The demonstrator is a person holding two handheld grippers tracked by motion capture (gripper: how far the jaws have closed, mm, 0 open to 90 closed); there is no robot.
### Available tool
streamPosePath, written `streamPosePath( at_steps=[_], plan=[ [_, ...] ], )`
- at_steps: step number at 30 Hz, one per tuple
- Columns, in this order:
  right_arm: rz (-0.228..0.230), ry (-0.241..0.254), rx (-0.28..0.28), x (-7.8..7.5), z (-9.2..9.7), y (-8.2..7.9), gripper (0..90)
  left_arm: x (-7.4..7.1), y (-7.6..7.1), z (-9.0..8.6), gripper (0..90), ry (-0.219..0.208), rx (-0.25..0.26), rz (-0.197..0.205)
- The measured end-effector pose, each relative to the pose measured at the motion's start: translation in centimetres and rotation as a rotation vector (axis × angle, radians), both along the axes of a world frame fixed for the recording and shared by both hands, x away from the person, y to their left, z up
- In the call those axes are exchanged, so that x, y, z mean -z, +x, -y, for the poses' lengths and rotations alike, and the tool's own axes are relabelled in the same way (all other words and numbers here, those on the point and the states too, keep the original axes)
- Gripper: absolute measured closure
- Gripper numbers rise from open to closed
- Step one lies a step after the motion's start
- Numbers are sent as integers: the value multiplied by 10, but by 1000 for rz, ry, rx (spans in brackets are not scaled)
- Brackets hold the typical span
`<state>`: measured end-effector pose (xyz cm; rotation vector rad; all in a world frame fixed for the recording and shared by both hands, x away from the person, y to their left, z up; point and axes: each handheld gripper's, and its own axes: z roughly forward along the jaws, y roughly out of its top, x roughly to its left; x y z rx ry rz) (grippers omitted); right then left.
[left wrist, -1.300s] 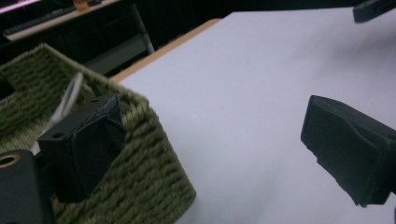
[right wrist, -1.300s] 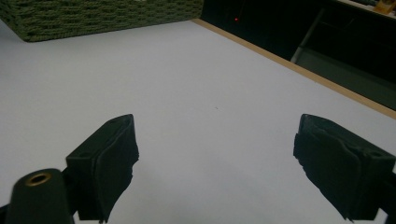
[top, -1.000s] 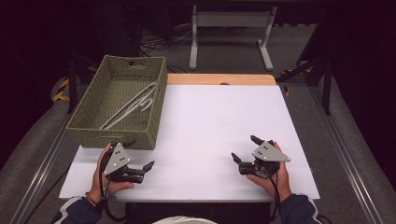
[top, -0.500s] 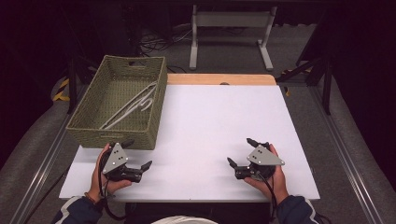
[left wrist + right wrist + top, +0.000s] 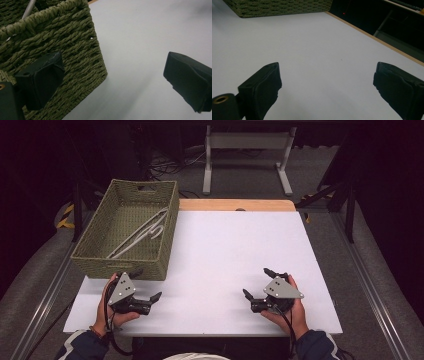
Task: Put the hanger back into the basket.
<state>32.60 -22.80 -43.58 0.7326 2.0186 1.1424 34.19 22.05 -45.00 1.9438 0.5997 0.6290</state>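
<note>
Here both gripper sets gape empty, left gripper (image 5: 145,285) beside basket (image 5: 165,247).

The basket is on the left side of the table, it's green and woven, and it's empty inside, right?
Not quite. The green woven basket on the left of the table is not empty: the high view shows white clothes hangers lying inside it.

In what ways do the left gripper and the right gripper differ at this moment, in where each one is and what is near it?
The left gripper sits right beside the near wall of the woven basket; the right gripper has bare white table around it. The left gripper's jaws point toward the table's middle from the left, the right gripper's from the right. Both are open, empty and low over the near edge.
</note>
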Motion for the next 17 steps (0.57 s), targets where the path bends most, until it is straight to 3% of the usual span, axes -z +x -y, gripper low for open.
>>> streamPosePath(
  at_steps=[17],
  plan=[
    [10, 14, 7, -3, 3, 0, 75, 1, 3, 1, 40, -1, -4, -12]
  ],
)
